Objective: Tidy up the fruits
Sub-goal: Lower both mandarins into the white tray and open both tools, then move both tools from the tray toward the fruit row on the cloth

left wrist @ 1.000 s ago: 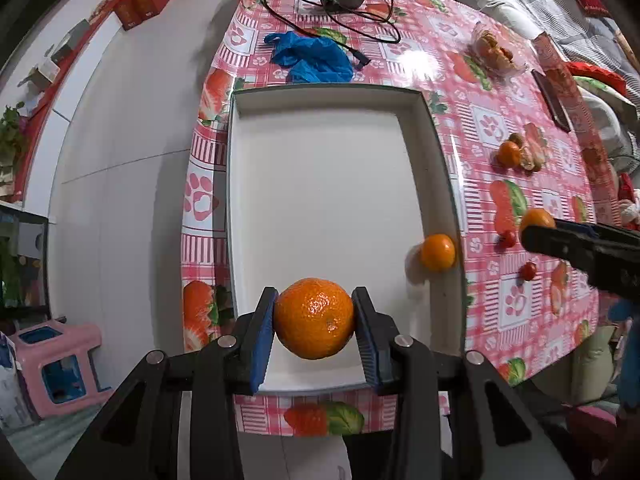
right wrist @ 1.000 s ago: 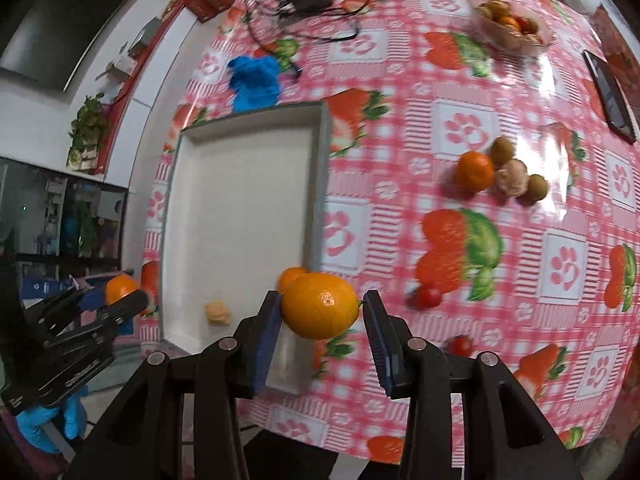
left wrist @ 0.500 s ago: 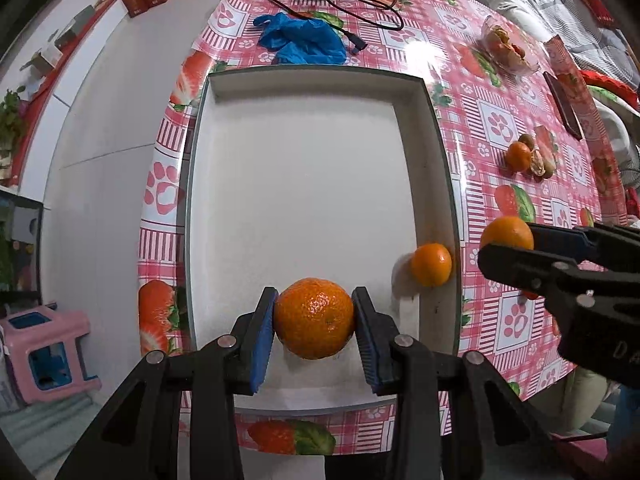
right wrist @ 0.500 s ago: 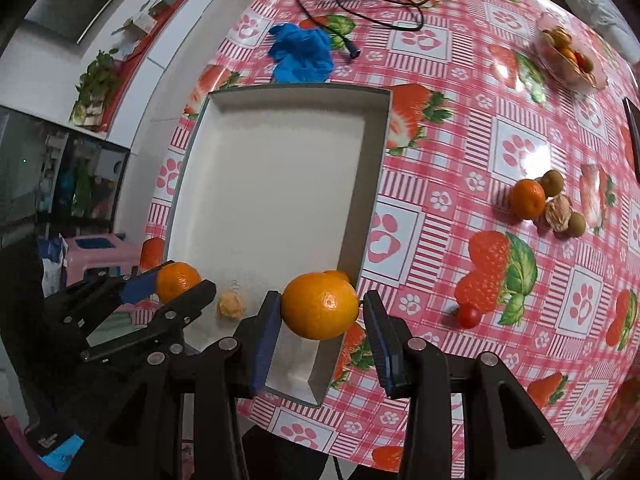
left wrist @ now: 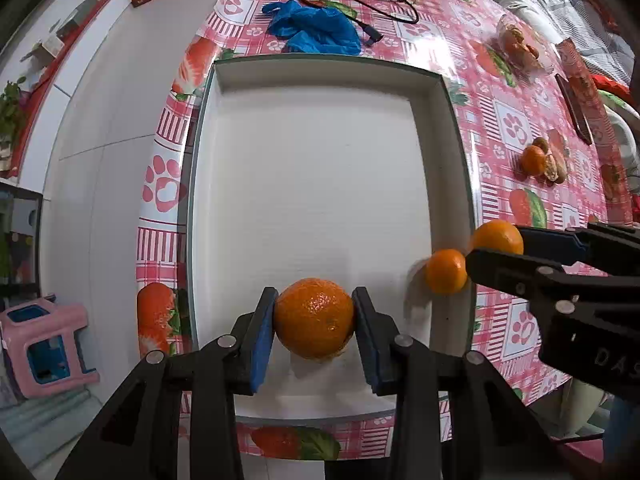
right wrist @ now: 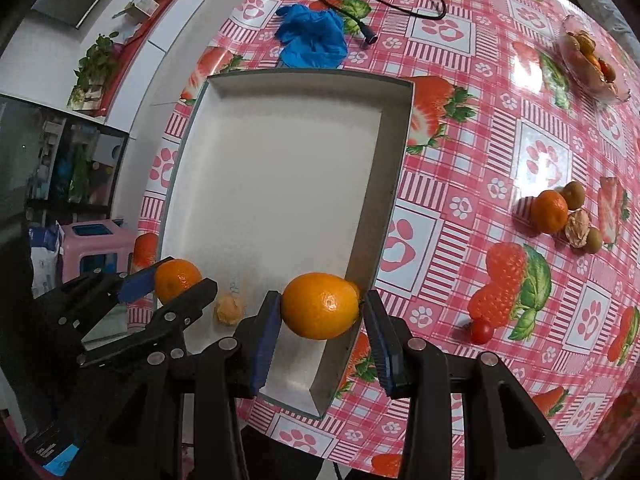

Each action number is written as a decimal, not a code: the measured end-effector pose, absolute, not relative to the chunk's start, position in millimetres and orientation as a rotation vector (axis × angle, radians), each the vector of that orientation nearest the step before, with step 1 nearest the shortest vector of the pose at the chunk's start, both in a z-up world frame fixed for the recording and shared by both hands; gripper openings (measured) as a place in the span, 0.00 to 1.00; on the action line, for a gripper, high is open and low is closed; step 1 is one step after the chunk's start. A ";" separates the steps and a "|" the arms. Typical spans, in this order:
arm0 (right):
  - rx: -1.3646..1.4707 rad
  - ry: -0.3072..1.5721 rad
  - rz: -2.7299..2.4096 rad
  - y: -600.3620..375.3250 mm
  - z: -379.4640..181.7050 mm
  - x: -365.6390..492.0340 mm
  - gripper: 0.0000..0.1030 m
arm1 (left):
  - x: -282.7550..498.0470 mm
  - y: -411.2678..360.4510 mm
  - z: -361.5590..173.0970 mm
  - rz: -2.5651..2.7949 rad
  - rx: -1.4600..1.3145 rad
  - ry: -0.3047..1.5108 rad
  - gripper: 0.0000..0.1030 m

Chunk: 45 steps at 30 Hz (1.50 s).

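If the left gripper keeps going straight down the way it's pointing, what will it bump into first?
Most likely the white floor of the tray. The left gripper points straight down, holding an orange over the near end; nothing shows in between, though depth is hard to judge.

Tray [left wrist: 452,152] on table [right wrist: 460,168], glove [left wrist: 316,32] behind it, small orange [left wrist: 445,271] inside by right wall

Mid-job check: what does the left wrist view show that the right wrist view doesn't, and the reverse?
Left wrist only: a loose small orange inside the tray by its right wall.

Right wrist only: a pale peeled piece on the tray floor and a cherry tomato on the tablecloth.

Both: the white tray, the blue glove, and each gripper, left and right, clamping an orange.
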State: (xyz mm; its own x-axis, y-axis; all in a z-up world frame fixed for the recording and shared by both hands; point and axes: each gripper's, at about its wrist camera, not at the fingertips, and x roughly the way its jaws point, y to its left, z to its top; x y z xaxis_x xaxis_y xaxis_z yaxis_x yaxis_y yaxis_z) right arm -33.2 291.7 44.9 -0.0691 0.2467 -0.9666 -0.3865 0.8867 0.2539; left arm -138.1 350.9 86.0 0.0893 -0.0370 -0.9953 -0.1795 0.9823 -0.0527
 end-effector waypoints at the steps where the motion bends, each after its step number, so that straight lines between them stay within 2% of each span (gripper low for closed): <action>1: -0.115 1.560 0.522 293.0 42.7 -32.3 0.42 | -137.1 351.5 83.8 0.107 -0.173 1.484 0.40; 24: -0.179 1.631 0.556 321.2 1.2 -30.1 0.42 | -131.8 340.8 43.5 0.131 -0.136 1.554 0.41; 26: -0.178 1.636 0.567 321.8 0.7 -31.8 0.42 | -132.8 337.7 44.4 0.133 -0.124 1.549 0.47; 28: -0.178 1.638 0.568 323.4 1.0 -33.0 0.42 | -133.6 336.1 46.6 0.142 -0.114 1.538 0.61; 31: -0.169 1.637 0.560 322.8 1.9 -33.4 0.43 | -133.3 335.2 53.4 0.149 -0.111 1.522 0.71; 33: -0.161 1.631 0.558 320.7 4.4 -32.7 0.59 | -132.9 332.8 56.8 0.151 -0.104 1.513 0.74; 34: -0.158 1.621 0.556 319.6 6.8 -31.9 0.77 | -132.1 332.3 58.5 0.151 -0.098 1.510 0.75; 35: -0.153 1.605 0.552 317.7 10.4 -31.6 0.80 | -131.5 330.3 60.5 0.151 -0.090 1.506 0.75; 41: -0.138 1.589 0.558 308.1 20.4 -30.9 0.80 | -127.0 319.5 70.2 0.155 -0.057 1.496 0.77; 42: -0.137 1.588 0.559 305.7 21.7 -31.2 0.84 | -125.9 316.5 71.5 0.154 -0.048 1.496 0.77; 43: -0.136 1.586 0.555 301.7 23.0 -31.1 1.00 | -122.5 317.8 74.1 0.152 -0.043 1.497 0.77; 45: -0.124 1.570 0.551 289.5 28.3 -29.8 1.00 | -118.8 313.2 76.7 0.149 -0.023 1.498 0.77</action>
State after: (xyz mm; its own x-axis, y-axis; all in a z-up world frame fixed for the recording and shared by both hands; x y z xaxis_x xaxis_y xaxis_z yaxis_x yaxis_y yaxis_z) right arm -29.8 289.5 28.3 -0.0918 0.2518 -0.9634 -0.4056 0.8742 0.2672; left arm -118.8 313.2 76.7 0.0653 0.0844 -0.9943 -0.1126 0.9907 0.0767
